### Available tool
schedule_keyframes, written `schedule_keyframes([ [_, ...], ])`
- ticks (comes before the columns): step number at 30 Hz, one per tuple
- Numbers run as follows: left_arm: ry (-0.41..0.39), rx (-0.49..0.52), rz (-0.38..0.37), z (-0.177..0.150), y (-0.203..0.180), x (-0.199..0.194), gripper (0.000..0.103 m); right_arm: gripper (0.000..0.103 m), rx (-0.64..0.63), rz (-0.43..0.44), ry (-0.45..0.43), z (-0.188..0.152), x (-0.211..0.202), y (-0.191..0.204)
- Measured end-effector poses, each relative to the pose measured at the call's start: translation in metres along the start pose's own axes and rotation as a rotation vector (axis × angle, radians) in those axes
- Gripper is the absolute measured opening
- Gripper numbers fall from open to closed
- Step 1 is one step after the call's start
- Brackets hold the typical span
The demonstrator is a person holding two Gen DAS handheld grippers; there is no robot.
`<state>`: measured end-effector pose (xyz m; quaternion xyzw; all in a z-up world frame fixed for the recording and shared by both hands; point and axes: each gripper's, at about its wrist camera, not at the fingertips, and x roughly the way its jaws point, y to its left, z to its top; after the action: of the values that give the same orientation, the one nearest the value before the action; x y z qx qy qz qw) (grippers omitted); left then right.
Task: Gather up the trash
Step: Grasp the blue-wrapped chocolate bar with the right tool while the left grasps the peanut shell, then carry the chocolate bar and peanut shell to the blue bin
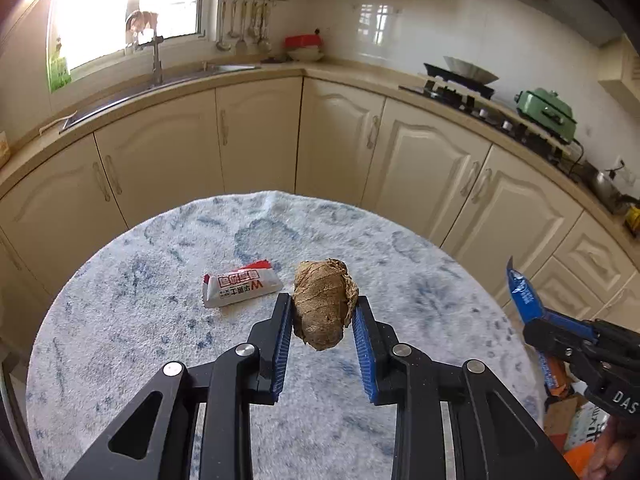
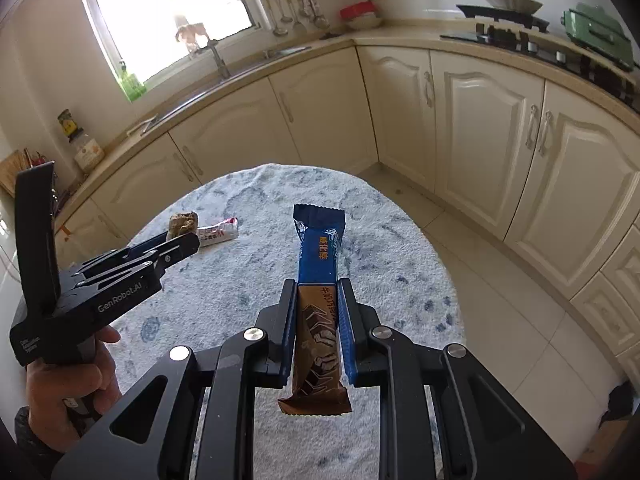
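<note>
My left gripper [image 1: 322, 304] is shut on a crumpled brown paper wad [image 1: 323, 304] and holds it above the round table [image 1: 120, 320]. The wad also shows in the right wrist view [image 2: 183, 224], with the left gripper [image 2: 176, 246] around it. A white and red snack wrapper [image 1: 240, 285] lies on the table just left of the wad; it also shows in the right wrist view [image 2: 218, 233]. My right gripper [image 2: 318, 290] is shut on a blue and brown wafer wrapper [image 2: 318, 276], held upright above the table. That wrapper's blue tip [image 1: 522, 292] shows at the right of the left wrist view.
The table wears a blue-white fluffy cloth [image 2: 380, 264]. Cream kitchen cabinets [image 1: 260, 132] curve behind, with a sink [image 1: 168, 80] and a stove [image 1: 460, 88]. A box of cartons and wrappers [image 1: 576, 420] sits low beside the table's right edge. Tiled floor [image 2: 500, 292] lies to the right.
</note>
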<state>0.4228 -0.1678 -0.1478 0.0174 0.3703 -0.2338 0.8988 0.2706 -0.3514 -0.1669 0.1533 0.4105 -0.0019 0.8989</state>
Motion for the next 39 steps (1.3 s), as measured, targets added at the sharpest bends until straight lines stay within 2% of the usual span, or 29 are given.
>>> schedule_keyframes([
  [9,-0.114,0.08,-0.115,-0.03,-0.072,-0.109,0.026,0.019,0.032,-0.007,-0.114,-0.029,-0.1,-0.017],
  [13,-0.131,0.138,-0.192,-0.053,-0.112,-0.142,0.026,0.019,0.079,-0.046,-0.161,-0.053,-0.146,-0.041],
  [17,-0.111,0.199,-0.283,-0.076,-0.152,-0.16,0.026,0.019,0.139,-0.11,-0.19,-0.081,-0.185,-0.071],
  [21,-0.058,0.274,-0.372,-0.097,-0.202,-0.158,0.026,0.019,0.219,-0.179,-0.19,-0.114,-0.216,-0.109],
  [26,0.073,0.349,-0.465,-0.131,-0.256,-0.137,0.026,0.019,0.321,-0.271,-0.144,-0.161,-0.234,-0.159],
  [33,0.255,0.432,-0.48,-0.173,-0.298,-0.088,0.026,0.019,0.447,-0.332,-0.031,-0.217,-0.215,-0.213],
  [39,0.378,0.465,-0.471,-0.197,-0.319,-0.047,0.026,0.019,0.545,-0.324,0.066,-0.253,-0.184,-0.252],
])
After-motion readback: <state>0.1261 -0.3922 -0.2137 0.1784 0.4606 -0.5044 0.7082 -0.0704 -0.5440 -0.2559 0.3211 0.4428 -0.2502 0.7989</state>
